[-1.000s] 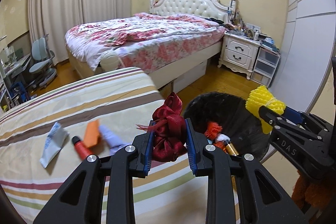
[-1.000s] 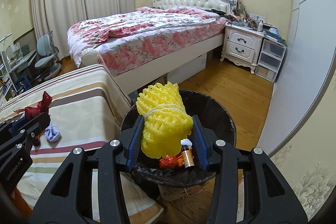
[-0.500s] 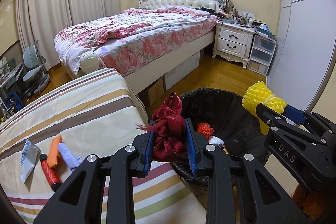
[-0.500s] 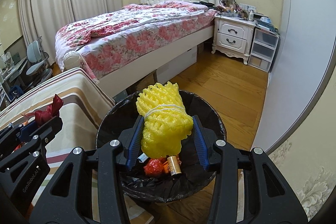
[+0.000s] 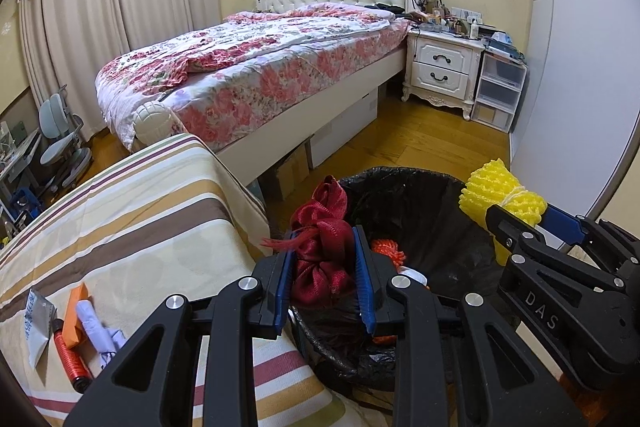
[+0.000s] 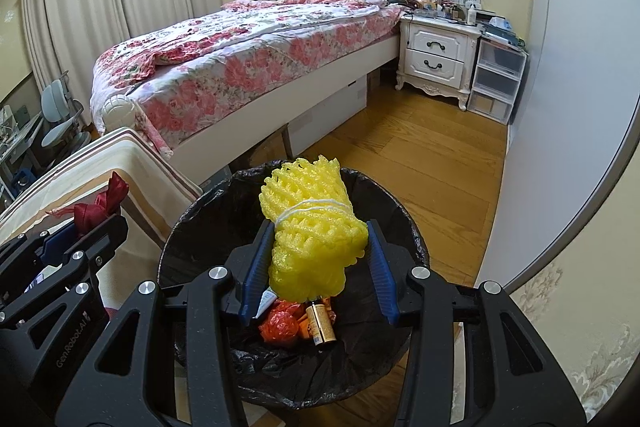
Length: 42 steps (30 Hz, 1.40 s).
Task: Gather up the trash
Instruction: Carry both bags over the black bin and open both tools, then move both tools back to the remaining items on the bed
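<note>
My left gripper [image 5: 323, 267] is shut on a crumpled dark red ribbon [image 5: 322, 253], held over the near left rim of the black-lined trash bin [image 5: 424, 203]. In the right wrist view my right gripper [image 6: 318, 251] is shut on a yellow foam net [image 6: 316, 223] tied with white string, hanging over the middle of the bin [image 6: 200, 227]. That net [image 5: 502, 197] and the right gripper show at the right of the left wrist view. Inside the bin lie an orange wrapper [image 6: 280, 321], a gold battery [image 6: 322, 321] and other scraps. The red ribbon [image 6: 100, 205] appears at the left.
A striped cloth surface [image 5: 132, 219] beside the bin carries an orange piece [image 5: 74, 315], a red tube [image 5: 72, 359], a white wrapper [image 5: 38, 323] and a pale blue item [image 5: 96, 323]. Behind stand a floral bed [image 5: 260, 67], a white nightstand [image 5: 444, 67] and plastic drawers [image 5: 500, 87]. Wooden floor [image 6: 420, 163] lies to the right.
Both grippers have moved rightward off the striped surface to over the bin, each still gripping its item. The bin now fills more of both views.
</note>
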Tool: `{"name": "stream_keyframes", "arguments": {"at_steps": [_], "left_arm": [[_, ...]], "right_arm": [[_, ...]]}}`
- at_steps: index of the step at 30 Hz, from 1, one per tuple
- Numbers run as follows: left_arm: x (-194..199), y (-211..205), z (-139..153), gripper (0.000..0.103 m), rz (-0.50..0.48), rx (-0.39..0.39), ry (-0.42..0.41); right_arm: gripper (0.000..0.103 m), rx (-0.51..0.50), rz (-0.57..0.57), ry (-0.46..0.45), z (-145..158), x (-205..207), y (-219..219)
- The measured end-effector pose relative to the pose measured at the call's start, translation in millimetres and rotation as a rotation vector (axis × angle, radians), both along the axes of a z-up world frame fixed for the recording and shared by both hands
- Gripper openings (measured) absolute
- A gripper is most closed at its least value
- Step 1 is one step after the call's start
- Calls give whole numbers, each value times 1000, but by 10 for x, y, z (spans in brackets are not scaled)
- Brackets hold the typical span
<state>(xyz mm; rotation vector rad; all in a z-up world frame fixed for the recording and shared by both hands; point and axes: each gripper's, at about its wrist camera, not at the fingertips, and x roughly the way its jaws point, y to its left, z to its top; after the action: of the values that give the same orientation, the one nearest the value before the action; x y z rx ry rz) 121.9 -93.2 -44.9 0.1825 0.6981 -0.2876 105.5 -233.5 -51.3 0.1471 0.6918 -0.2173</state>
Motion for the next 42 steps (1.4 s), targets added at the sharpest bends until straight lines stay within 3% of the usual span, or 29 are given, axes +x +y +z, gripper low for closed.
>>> {"name": "stream_keyframes", "arguments": {"at_steps": [3, 6, 10, 23, 42], "left_arm": [[16, -30, -34, 31, -1, 10, 9], [19, -12, -53, 51, 13, 12, 6], [19, 26, -67, 67, 40, 11, 3], [-150, 348, 9, 71, 128, 15, 0], [-640, 1268, 168, 72, 294, 2, -22]], "right_arm": [[46, 7, -7, 2, -25, 15, -36], [57, 16, -11, 7, -56, 27, -62], [59, 18, -17, 12, -65, 20, -89], [60, 14, -8, 10, -6, -76, 14], [60, 18, 147, 35, -9, -381, 803]]}}
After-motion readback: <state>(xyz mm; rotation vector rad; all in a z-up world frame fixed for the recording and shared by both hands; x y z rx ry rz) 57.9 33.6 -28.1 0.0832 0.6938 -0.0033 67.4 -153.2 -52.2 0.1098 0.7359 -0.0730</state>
